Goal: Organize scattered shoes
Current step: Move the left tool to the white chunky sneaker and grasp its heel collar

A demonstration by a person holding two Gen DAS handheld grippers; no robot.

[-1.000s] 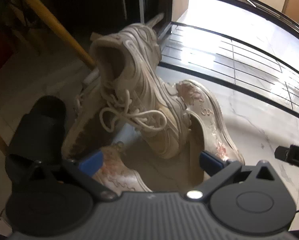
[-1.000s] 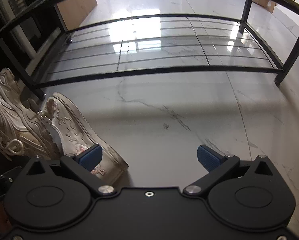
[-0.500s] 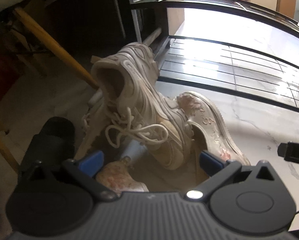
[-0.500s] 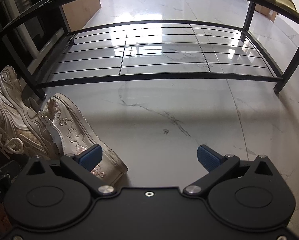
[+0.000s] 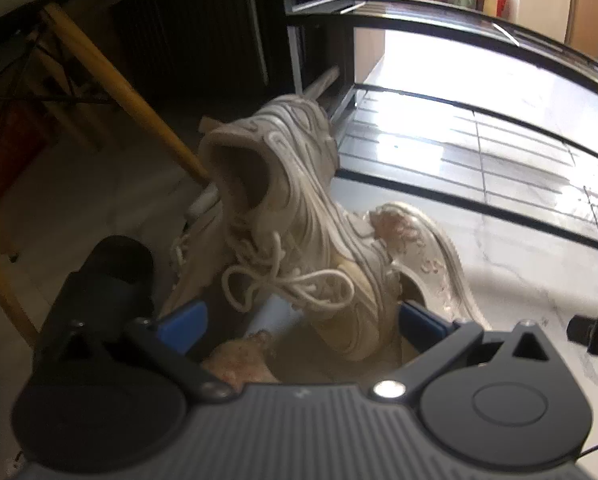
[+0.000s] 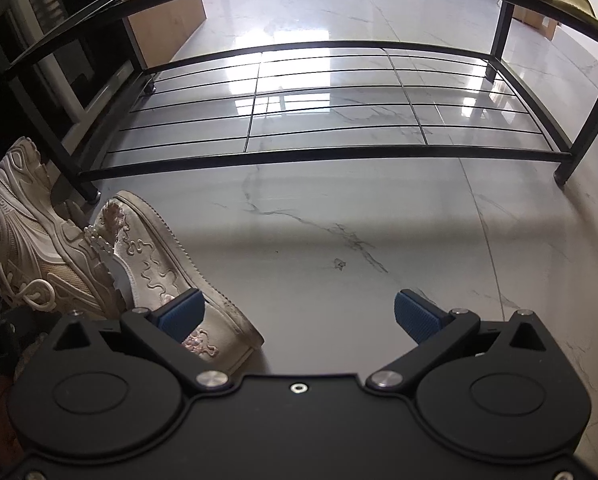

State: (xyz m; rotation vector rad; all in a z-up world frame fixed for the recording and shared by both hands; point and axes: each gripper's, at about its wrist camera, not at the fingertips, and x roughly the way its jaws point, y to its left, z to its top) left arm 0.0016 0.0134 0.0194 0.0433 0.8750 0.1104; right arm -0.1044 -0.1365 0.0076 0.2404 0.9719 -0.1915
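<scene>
Both hand-held grippers, left [image 5: 299, 320] and right [image 6: 299, 312], gape wide, holding nothing

Shoes heaped on the floor before the rack's left end

The sneaker [image 5: 299, 216] leans tilted on the pile; the embroidered shoe [image 6: 167, 264] lies just right of it; the rack [image 6: 319, 156] stands behind both.

Off-white laced sneaker [image 5: 299, 216] at 12 o'clock; cream slip-on [image 6: 171, 264] with wavy embroidery and pink flowers; black rack [image 6: 339, 154]; white grey-veined marble floor [image 6: 379, 232].
</scene>
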